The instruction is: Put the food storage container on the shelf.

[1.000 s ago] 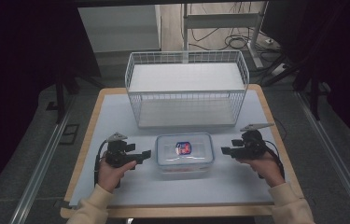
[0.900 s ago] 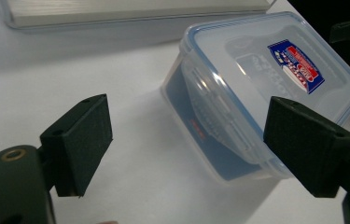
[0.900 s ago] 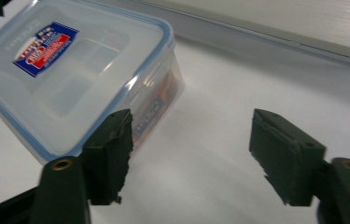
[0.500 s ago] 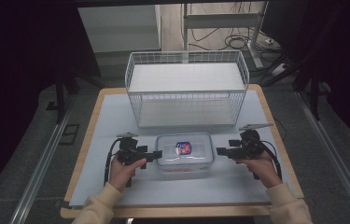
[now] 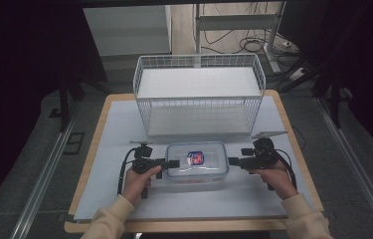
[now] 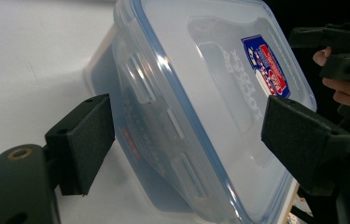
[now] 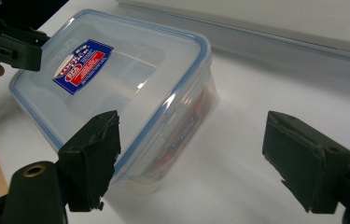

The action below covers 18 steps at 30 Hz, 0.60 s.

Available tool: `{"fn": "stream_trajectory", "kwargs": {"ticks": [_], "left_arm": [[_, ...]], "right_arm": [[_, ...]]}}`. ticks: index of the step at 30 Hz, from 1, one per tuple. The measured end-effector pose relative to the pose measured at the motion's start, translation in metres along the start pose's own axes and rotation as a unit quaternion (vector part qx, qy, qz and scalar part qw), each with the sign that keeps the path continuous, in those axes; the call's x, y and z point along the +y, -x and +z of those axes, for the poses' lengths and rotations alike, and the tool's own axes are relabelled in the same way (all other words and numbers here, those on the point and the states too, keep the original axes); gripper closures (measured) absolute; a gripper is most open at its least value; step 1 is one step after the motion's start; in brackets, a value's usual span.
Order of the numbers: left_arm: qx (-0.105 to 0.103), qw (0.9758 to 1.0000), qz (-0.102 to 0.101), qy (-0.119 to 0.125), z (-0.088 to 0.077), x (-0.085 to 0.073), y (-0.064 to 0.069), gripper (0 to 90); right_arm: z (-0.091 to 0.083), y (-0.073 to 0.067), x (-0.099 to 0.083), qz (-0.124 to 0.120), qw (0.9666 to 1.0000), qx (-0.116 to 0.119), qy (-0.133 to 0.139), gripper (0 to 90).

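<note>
Clear plastic, blue-rimmed and lidded, the food box (image 5: pixel 197 163) sits on the white-covered bench (image 5: pixel 109 144), just in front of the white wire basket (image 5: pixel 199 99). A red and blue label (image 5: pixel 195 158) marks its lid. At the box's left end the left hand-held gripper (image 5: pixel 172 163) has its jaws spread around the edge; they have just been closing, the pads not yet pressing. At the box's right end the right hand-held gripper (image 5: pixel 233 161) is spread wide, one jaw beside the lid's edge.
</note>
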State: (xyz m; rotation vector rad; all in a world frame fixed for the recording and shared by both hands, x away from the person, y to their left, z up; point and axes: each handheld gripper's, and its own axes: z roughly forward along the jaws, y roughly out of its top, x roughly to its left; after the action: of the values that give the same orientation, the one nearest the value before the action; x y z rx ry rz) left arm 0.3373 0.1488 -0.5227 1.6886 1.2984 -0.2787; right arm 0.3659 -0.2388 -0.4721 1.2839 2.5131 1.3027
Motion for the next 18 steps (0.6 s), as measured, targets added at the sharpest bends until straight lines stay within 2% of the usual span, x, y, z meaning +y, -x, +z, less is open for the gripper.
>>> {"fn": "stream_trajectory", "kwargs": {"ticks": [4,7,14,18], "left_arm": [[-0.010,0.9999,-0.006,-0.007,0.002,-0.002,0.002,20.1],[-0.006,1.0000,-0.006,-0.004,0.000,-0.002,0.003,21.3],[-0.013,0.9999,-0.009,-0.001,-0.002,-0.002,0.000,25.8],[-0.016,0.9998,-0.008,0.000,-0.002,-0.002,-0.001,26.6]], "right_arm": [[0.004,-0.001,0.001,0.001,1.0000,0.003,-0.001,18.8],[0.009,0.000,0.002,0.006,0.9999,0.009,-0.003,18.9],[0.029,0.006,0.003,0.043,0.9980,0.042,-0.020,19.2],[0.035,0.009,0.002,0.071,0.9949,0.069,-0.021,20.5]]}}
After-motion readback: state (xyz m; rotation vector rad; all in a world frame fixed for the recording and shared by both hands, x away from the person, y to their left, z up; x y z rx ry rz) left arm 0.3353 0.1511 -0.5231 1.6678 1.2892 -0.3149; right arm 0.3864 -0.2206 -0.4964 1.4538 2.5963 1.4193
